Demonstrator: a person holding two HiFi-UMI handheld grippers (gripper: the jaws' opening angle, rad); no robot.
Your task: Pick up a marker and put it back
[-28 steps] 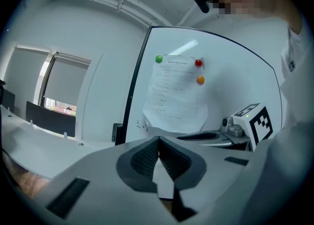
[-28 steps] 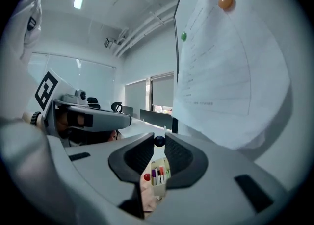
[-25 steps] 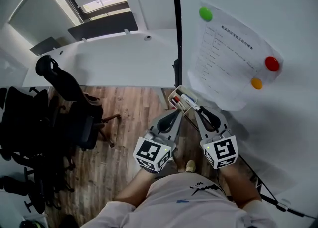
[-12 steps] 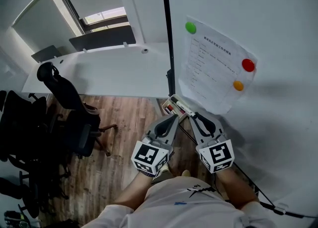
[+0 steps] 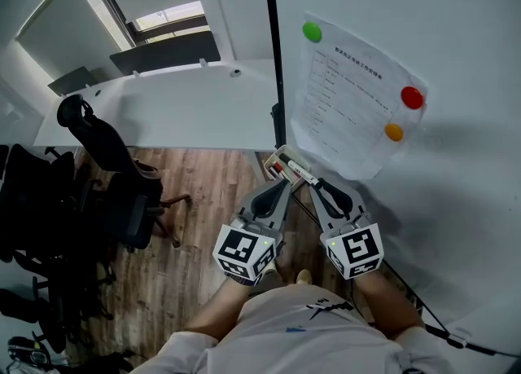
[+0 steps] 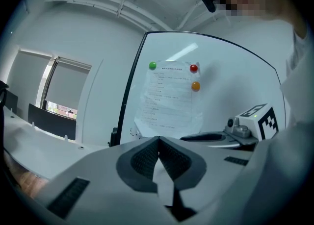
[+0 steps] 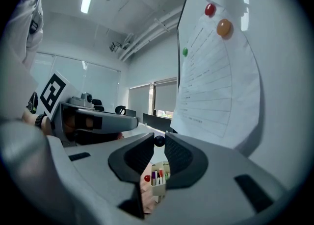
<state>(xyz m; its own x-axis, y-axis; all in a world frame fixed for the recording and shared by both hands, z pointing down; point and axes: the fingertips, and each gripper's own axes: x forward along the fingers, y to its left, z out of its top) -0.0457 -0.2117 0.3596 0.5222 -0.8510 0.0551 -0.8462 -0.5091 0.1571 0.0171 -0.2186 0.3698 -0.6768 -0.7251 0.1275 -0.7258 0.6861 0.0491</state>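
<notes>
Right gripper view: right claw [image 7: 158, 141] pinches the marker [image 7: 159, 140]

Both hand-held grippers reach forward side by side, close together, toward the whiteboard [image 5: 423, 30]. The marker's dark end is clamped between the right claw's tips, just by the pen tray [image 5: 278, 160]. The left claw [image 5: 286, 182] is pressed together, holding nothing

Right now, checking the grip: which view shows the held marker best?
Head view: the marker lies lengthwise in the right claw. Right gripper view shows only its dark end; left gripper view, nothing.
</notes>
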